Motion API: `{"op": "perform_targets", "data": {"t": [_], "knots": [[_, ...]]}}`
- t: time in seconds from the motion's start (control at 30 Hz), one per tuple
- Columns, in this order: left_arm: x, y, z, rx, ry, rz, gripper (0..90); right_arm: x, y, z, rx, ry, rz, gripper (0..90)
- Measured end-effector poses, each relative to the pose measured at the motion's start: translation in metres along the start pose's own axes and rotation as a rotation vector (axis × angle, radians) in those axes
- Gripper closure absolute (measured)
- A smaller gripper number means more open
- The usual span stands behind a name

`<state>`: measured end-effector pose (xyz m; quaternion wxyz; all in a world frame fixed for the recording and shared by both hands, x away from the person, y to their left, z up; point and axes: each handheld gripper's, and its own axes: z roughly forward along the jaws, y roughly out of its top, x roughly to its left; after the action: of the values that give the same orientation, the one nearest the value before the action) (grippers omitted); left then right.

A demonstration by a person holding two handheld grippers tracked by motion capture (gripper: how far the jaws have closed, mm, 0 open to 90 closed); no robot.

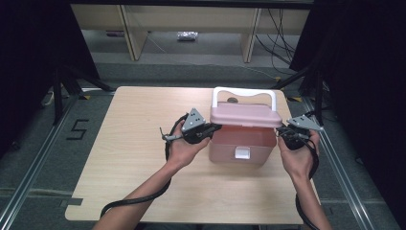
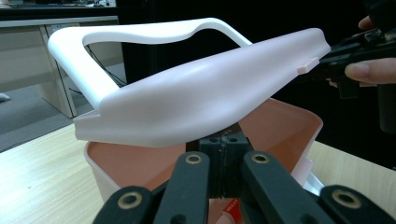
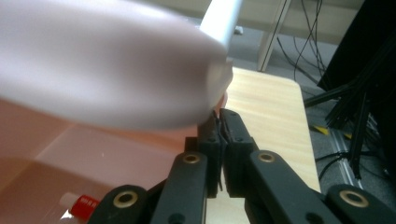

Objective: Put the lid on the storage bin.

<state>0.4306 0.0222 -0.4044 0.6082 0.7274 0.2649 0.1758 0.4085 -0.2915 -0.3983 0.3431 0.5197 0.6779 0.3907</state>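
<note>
Lifting the lid (image 1: 245,115) off the pink box (image 1: 242,143) on the table (image 1: 139,143) goes best with both ends rising level. The left gripper (image 1: 210,128) and right gripper (image 1: 282,130) have their jaws pressed together, tucked under opposite lid ends rather than pinching them. I judge even, slow lifting keeps the lid from sliding off and the box from shifting.

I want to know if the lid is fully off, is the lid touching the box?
Apart. In the left gripper view the lid hangs above the box, with the box's inside visible through the gap.
</note>
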Motion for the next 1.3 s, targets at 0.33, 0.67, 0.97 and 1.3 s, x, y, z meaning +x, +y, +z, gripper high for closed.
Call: {"op": "perform_targets", "data": {"t": [0.33,0.67,0.97,1.3], "knots": [[0.002,-0.005,-0.002,0.019,-0.006,0.003,90.0,-0.007,-0.014,-0.023,0.008,0.014,0.044,90.0],[-0.001,-0.016,-0.003,0.048,-0.012,-0.003,90.0,-0.012,-0.030,-0.042,-0.008,0.009,0.047,90.0],[-0.002,-0.024,-0.005,0.072,-0.015,-0.003,90.0,-0.009,-0.041,-0.052,-0.018,0.010,0.073,90.0],[-0.003,-0.030,-0.012,0.079,-0.016,-0.007,90.0,-0.008,-0.050,-0.058,-0.015,0.017,0.074,90.0]]}}
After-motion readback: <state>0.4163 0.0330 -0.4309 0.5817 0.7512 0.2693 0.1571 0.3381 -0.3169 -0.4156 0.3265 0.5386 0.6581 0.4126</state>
